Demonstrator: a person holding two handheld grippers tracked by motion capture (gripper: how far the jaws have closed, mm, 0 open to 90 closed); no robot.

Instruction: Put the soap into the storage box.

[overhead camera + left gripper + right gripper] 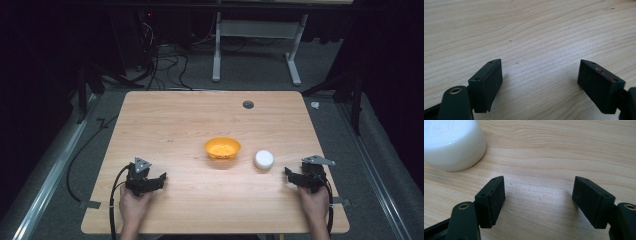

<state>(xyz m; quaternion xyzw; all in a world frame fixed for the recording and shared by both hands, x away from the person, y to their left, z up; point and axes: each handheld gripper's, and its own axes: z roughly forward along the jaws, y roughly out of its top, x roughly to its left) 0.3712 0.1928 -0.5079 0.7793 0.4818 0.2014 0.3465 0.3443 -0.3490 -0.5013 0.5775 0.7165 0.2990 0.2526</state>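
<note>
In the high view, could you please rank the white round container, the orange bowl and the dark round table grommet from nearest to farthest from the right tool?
From the right tool:
1. White round container, just to its left.
2. Orange bowl, farther left, near the table's middle.
3. Dark round grommet, near the table's far edge.

The desk (175,125) looks like pale wood or a wood-look laminate, smooth with a low sheen and clear grain lines. The white tub (451,142) near the right edge is glossy plastic, smooth enough to catch soft highlights. The orange bowl (222,148) around the middle looks like plastic too, with a slight shine. Both the left gripper (539,82) and the right gripper (537,200) have matt black jaws, apparently plastic, with a faintly grainy face and small brass-coloured eyelets.
</note>
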